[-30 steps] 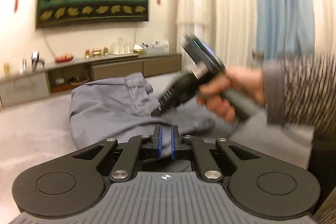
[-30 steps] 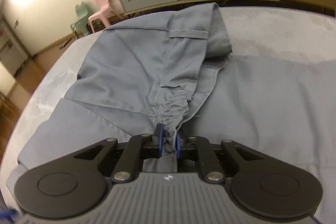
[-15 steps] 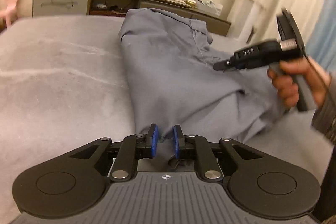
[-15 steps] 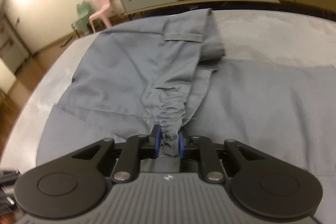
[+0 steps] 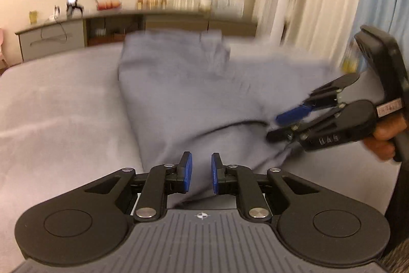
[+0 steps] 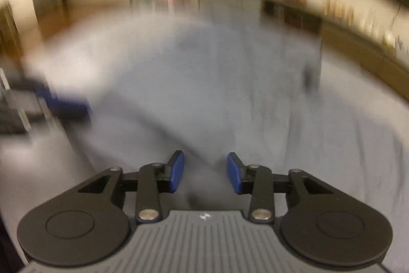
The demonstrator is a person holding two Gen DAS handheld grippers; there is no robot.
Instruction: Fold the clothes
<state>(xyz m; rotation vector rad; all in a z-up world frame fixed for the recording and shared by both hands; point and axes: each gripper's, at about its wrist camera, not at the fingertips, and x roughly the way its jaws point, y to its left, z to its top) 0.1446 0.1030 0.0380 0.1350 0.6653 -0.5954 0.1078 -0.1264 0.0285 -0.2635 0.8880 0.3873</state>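
Garment (image 5: 194,99) flat on bed (image 5: 58,114) — both grippers' fingers apart.

Right wrist view motion-blurred: garment (image 6: 204,83), sideboard (image 6: 358,42) indistinct.

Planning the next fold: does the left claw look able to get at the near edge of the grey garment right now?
Probably yes. The left claw is open with the grey garment lying directly ahead, and the right claw sits off to the side, not blocking.
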